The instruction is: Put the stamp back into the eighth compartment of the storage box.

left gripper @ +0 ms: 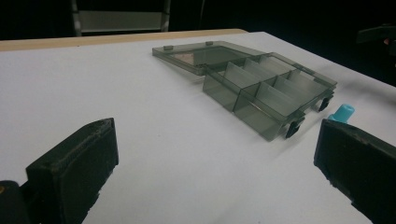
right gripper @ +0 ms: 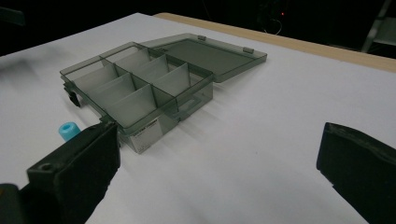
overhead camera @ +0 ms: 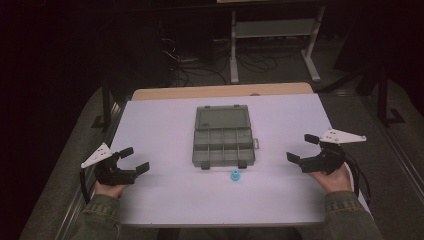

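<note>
A smoky grey plastic organiser box (overhead camera: 223, 145) lies in the middle of the white table (overhead camera: 165, 195), its lid folded flat open toward the far side and its several compartments empty. A small blue cylindrical part (overhead camera: 234, 175) stands just in front of the box's near edge. My left gripper (overhead camera: 135, 160) rests at the table's left side, open, nothing between its jaws. My right gripper (overhead camera: 303, 148) rests at the right side, open and empty too. The box (left gripper: 268, 91) and blue part (left gripper: 342, 113) lie ahead-right of the left gripper (left gripper: 210, 172). The right gripper (right gripper: 219, 172) faces the box (right gripper: 140, 88) and blue part (right gripper: 69, 130).
A wooden strip (overhead camera: 220, 92) borders the table's far edge. Beyond it stand a white metal frame (overhead camera: 272, 30) and tangled cables (overhead camera: 200, 65) on the dark floor. Wide bare white surface lies on both sides of the box.
</note>
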A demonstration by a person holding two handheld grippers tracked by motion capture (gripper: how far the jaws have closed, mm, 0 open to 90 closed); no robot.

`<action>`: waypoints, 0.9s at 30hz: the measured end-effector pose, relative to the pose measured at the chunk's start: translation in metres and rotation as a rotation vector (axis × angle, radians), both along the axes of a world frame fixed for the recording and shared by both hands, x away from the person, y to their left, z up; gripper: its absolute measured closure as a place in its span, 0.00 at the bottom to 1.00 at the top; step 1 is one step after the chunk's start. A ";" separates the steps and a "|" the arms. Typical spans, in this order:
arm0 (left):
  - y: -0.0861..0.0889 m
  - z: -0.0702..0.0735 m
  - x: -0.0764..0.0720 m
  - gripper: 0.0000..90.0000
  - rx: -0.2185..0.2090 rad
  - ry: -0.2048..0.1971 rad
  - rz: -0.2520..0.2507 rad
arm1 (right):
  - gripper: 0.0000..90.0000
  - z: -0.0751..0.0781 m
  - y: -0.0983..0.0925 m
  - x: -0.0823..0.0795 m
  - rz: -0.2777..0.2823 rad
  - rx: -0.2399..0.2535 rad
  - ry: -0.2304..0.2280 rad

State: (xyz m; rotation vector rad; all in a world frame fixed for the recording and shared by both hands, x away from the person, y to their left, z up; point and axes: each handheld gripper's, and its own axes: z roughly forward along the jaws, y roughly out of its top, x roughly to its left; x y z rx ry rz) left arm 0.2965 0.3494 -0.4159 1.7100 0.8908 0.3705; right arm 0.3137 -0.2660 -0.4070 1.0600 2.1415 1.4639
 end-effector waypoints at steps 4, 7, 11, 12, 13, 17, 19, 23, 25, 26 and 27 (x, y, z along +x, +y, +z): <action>0.000 0.000 -0.001 0.00 -0.001 -0.001 0.001 | 0.00 0.000 0.001 0.000 0.005 -0.001 -0.006; 0.000 0.000 -0.001 0.00 0.003 -0.001 0.000 | 0.00 0.001 0.001 0.000 0.007 0.001 -0.004; 0.000 0.000 -0.001 0.00 0.007 0.003 -0.002 | 0.00 0.002 0.001 -0.001 0.011 0.005 -0.005; -0.001 0.000 -0.001 0.00 0.004 0.003 -0.002 | 0.00 0.003 0.002 -0.001 0.012 0.007 -0.004; -0.001 0.000 -0.001 0.00 0.007 0.002 -0.005 | 0.00 0.003 0.002 -0.001 0.012 0.009 -0.004; -0.001 0.000 -0.001 0.00 0.003 0.001 -0.005 | 0.00 0.005 0.004 -0.002 0.021 0.012 -0.002; -0.001 0.001 -0.002 0.00 0.003 -0.002 -0.002 | 0.00 0.008 0.006 -0.003 0.027 -0.002 -0.008; -0.002 0.001 -0.003 0.00 0.007 -0.001 -0.006 | 0.00 0.008 0.008 -0.003 0.031 -0.009 0.003; -0.002 0.001 -0.003 0.00 0.004 -0.002 -0.005 | 0.00 0.009 0.009 -0.003 0.034 -0.021 0.010; -0.002 0.001 -0.003 0.00 0.002 -0.001 -0.004 | 0.00 0.010 0.010 -0.003 0.039 -0.023 0.013; -0.002 0.001 -0.003 0.00 0.002 -0.002 -0.004 | 0.00 0.011 0.011 -0.003 0.043 -0.027 0.014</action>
